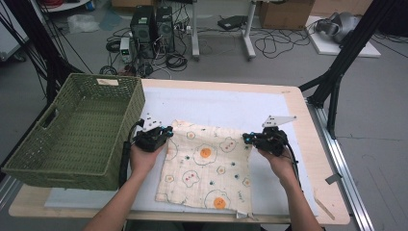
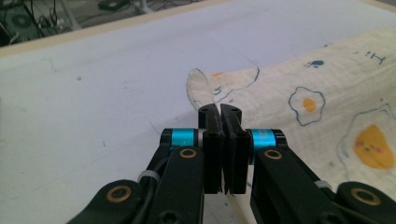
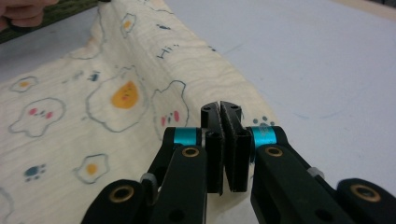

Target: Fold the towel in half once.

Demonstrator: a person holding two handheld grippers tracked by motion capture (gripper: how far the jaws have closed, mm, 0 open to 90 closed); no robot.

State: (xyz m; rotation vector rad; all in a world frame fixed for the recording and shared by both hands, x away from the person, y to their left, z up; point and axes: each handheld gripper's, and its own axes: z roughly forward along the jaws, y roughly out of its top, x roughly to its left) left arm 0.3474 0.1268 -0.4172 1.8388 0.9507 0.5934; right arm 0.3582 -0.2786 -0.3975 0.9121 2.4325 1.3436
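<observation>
A cream cloth (image 1: 208, 169) printed with fried eggs lies on the white mat (image 1: 216, 103) in the middle of the table. My left gripper (image 1: 167, 131) is at its far left corner, jaws shut on the cloth edge. In the left gripper view that gripper (image 2: 219, 110) pinches the cloth (image 2: 327, 102), and the rounded corner pokes out just past the tips. My right gripper (image 1: 246, 138) is shut on the far right corner. In the right gripper view the cloth (image 3: 93, 107) rises in a ridge that runs up to the gripper (image 3: 220, 108).
An empty green woven basket (image 1: 126, 144) stands on the table's left side, close to my left hand (image 1: 144, 159). The wooden table edge (image 1: 317, 159) runs to the right of the mat. Bare mat lies beyond the cloth. Cables and computers are on the floor behind.
</observation>
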